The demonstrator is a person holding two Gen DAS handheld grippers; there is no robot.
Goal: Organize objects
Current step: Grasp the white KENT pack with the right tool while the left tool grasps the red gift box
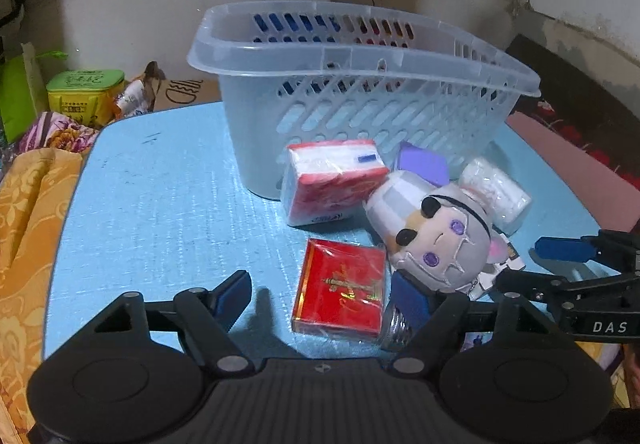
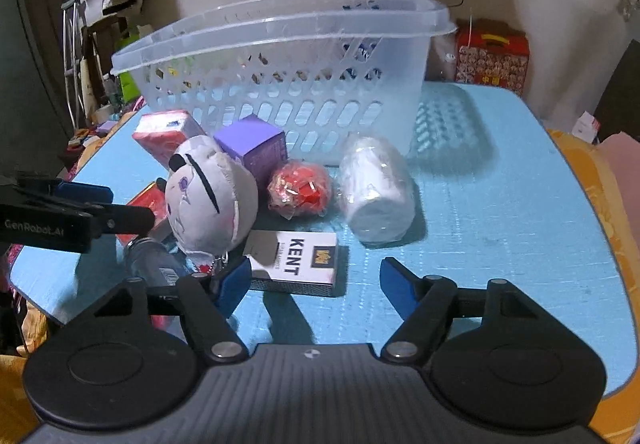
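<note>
Both tools spread wide and holding nothing, left tool (image 1: pixel 326 292) over red box (image 1: pixel 340 288), right tool (image 2: pixel 316 282) by Kent pack (image 2: pixel 294 258), lettering running lengthwise, tissue roll (image 2: pixel 374 189) lying with end toward camera, before slotted basket (image 2: pixel 280 43) on blue desk (image 2: pixel 500 203).

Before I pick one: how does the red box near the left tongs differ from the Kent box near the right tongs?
The red box is red with gold print and shiny wrap; the Kent box is white with dark lettering. The red box looks squarer, the Kent box longer. Both lie flat on the blue table, outside the basket.
</note>
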